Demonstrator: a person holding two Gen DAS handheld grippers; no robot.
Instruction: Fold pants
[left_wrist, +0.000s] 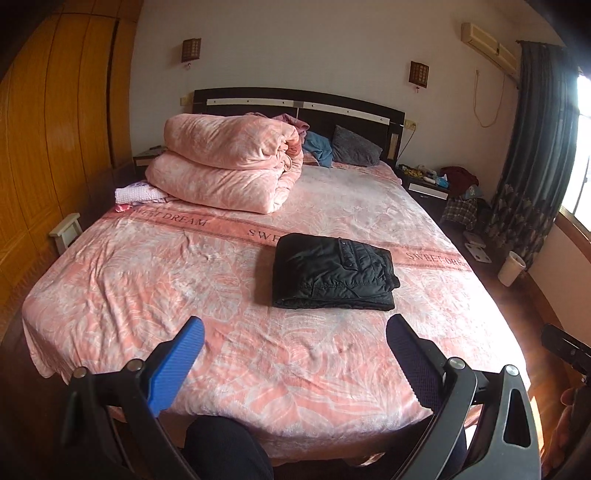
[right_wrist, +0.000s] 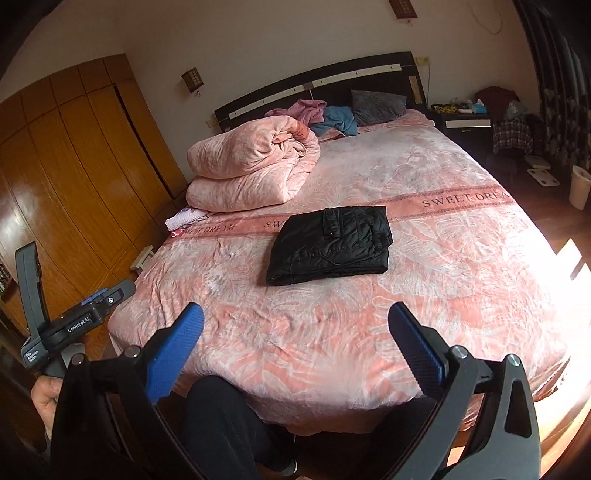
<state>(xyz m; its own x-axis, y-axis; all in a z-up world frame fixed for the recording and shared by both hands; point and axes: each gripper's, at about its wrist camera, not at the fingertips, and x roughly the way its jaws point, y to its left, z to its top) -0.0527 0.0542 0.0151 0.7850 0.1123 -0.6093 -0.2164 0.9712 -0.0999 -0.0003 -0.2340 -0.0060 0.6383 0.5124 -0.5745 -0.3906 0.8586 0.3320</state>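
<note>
Black padded pants (left_wrist: 334, 273) lie folded into a compact rectangle on the pink bed (left_wrist: 147, 280), near its middle; they also show in the right wrist view (right_wrist: 330, 245). My left gripper (left_wrist: 295, 332) is open and empty, held back over the foot of the bed, well short of the pants. My right gripper (right_wrist: 295, 321) is open and empty too, also back at the foot edge. The left gripper's body shows at the left of the right wrist view (right_wrist: 74, 325).
A folded pink duvet (left_wrist: 229, 170) sits at the bed's far left, with loose clothes (left_wrist: 317, 146) and a grey pillow (left_wrist: 354, 146) by the headboard. A wooden wardrobe (left_wrist: 55, 147) stands left. A nightstand (left_wrist: 428, 181), curtain and white bin (left_wrist: 511, 267) are right. My dark-trousered legs (right_wrist: 221, 424) are below.
</note>
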